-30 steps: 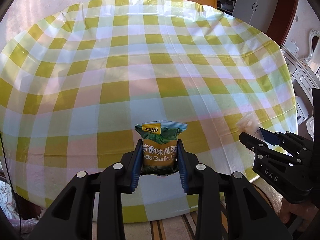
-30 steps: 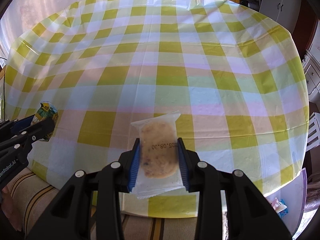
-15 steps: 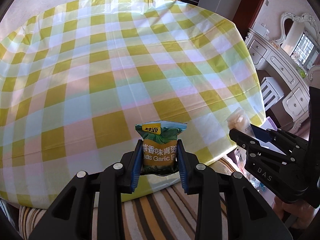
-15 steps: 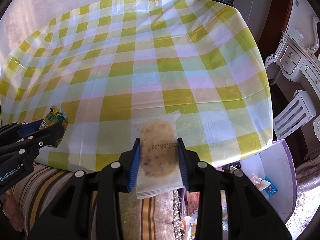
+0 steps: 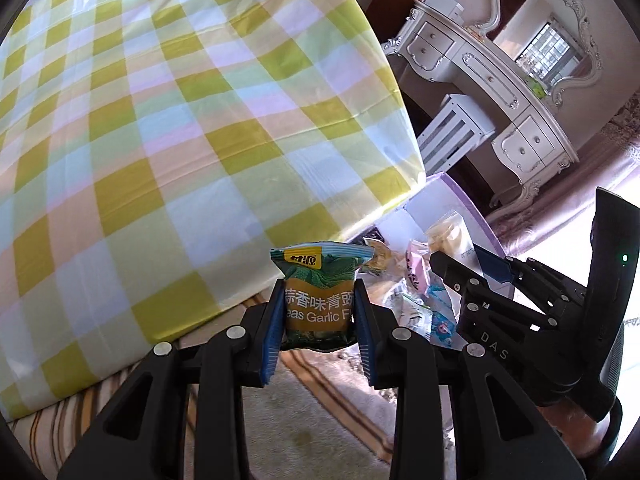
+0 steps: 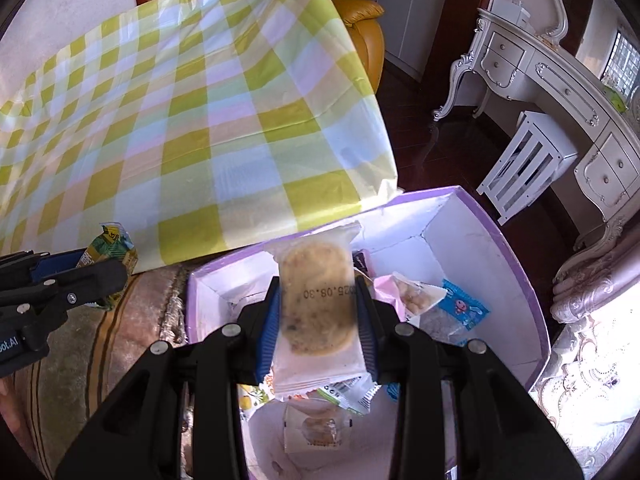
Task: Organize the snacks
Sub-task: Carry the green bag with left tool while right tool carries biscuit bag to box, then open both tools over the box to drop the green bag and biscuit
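the step in hand is judged to be the carry of two snacks to the purple box [image 6: 532, 304] that stands below the corner of the checked desk [image 6: 208, 120]. the right tool [image 6: 318, 312] is pinched on the clear-wrapped biscuit [image 6: 316, 304], which is held upright over the box's open inside, above the loose packets [image 6: 440, 304] already lying there. the left tool [image 5: 318, 316] is pressed on the green garlic pea packet [image 5: 318, 296], which hangs over the striped floor covering [image 5: 320, 380], beside the box and not yet over it. for a clean drop, the biscuit should be lowered close to the pile before the jaws are spread, so that it is not cracked or bounced out. the pea packet should first be brought well inside the box wall, kept clear of the right tool, and only then let go. the desk's hanging cloth edge should be avoided.
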Demonstrator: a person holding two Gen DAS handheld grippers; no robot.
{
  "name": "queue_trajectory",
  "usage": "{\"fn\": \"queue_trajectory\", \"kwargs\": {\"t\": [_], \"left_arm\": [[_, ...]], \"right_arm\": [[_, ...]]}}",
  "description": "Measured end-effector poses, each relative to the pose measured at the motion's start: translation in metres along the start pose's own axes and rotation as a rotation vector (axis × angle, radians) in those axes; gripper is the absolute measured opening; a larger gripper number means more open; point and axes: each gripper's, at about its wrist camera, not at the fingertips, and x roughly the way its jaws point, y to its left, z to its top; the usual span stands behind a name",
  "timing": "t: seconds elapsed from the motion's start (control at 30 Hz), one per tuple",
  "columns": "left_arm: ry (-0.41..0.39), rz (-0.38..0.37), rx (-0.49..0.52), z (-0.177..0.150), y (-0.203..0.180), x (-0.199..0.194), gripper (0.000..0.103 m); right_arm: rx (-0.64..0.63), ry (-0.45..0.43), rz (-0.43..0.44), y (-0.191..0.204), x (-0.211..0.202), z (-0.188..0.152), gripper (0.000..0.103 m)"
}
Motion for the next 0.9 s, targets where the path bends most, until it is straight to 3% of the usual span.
{"fn": "queue_trajectory", "kwargs": {"t": [0.2, 0.47, 0.5, 0.53, 0.57, 0.63, 0.73, 0.9], "left_arm": [[0.052, -0.059, 0.05, 0.004, -0.039, 0.028, 0.031], [0.09, -0.102, 0.049, 0.002, -0.05, 0.04, 0.034], [0.089, -0.108, 0.042, 0.002, -0.048, 0.039, 0.041], [0.088, -0.113, 0.032, 0.001, -0.046, 0.038, 0.051], [0.087, -0.12, 0.019, 0.0, -0.045, 0.036, 0.055], [0.092, -0.126, 0.006, -0.006, -0.043, 0.031, 0.062], [0.097, -0.113, 0.003, -0.021, -0.046, 0.021, 0.071], [0.058, -0.029, 0.035, -0.052, -0.051, -0.007, 0.084]], "right_arm": [[0.087, 0.014, -0.07, -0.044, -0.003, -0.015, 0.035], [0.175, 0.026, -0.15, -0.08, -0.014, -0.03, 0.036], [0.179, 0.025, -0.157, -0.083, -0.016, -0.031, 0.037], [0.185, 0.021, -0.163, -0.085, -0.018, -0.033, 0.045], [0.189, 0.016, -0.17, -0.086, -0.021, -0.034, 0.061], [0.198, 0.0, -0.189, -0.089, -0.027, -0.039, 0.075], [0.219, 0.022, -0.2, -0.089, -0.028, -0.053, 0.076], [0.233, 0.061, -0.207, -0.083, -0.035, -0.077, 0.076]]}}
